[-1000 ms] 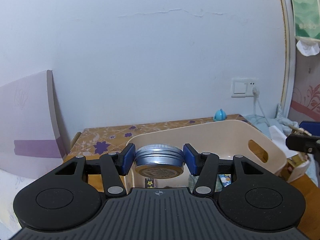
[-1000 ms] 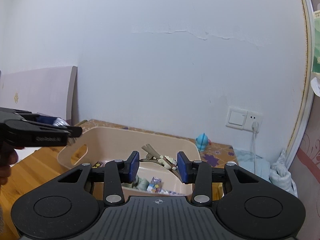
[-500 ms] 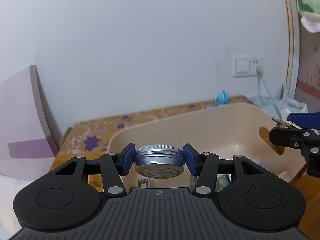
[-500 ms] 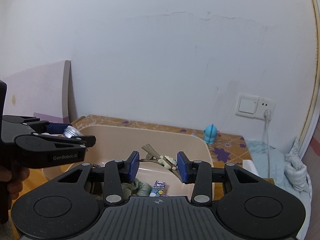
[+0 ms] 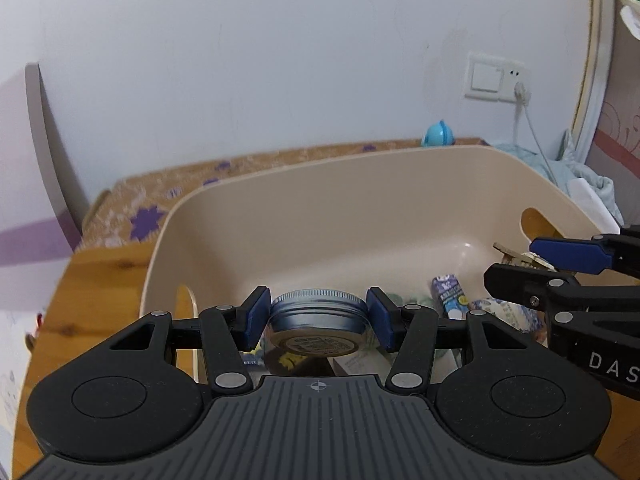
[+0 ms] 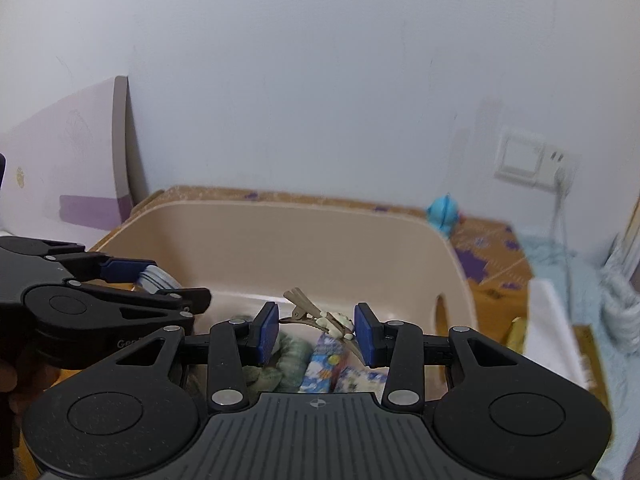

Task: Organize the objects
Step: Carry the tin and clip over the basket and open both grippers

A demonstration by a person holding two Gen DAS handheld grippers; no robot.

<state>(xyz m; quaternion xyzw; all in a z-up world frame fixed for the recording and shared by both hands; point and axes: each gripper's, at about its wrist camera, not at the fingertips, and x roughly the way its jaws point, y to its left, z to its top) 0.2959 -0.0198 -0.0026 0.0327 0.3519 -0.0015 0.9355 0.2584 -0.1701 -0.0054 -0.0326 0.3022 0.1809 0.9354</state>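
My left gripper (image 5: 318, 322) is shut on a round silver tin (image 5: 318, 326) and holds it over the near left part of a beige plastic basket (image 5: 360, 208). My right gripper (image 6: 316, 330) is shut on a brown hair clip (image 6: 320, 316) with cream beads, above the basket's (image 6: 280, 240) inside. In the right wrist view the left gripper (image 6: 160, 284) with the tin (image 6: 154, 276) shows at the left. In the left wrist view the right gripper (image 5: 532, 258) and the clip (image 5: 516, 256) show at the right.
Small packets (image 5: 450, 300), a box and a greenish cloth (image 6: 280, 364) lie in the basket. A blue toy figure (image 5: 438, 134) stands by the wall behind it. A wall socket with a cable (image 5: 496, 80) is at the right. A purple-white board (image 6: 64, 176) leans at the left. Light blue cloth (image 6: 560, 264) lies at the right.
Both grippers have moved forward and down over the basket, each still holding its object. The basket's inside now fills more of both views.
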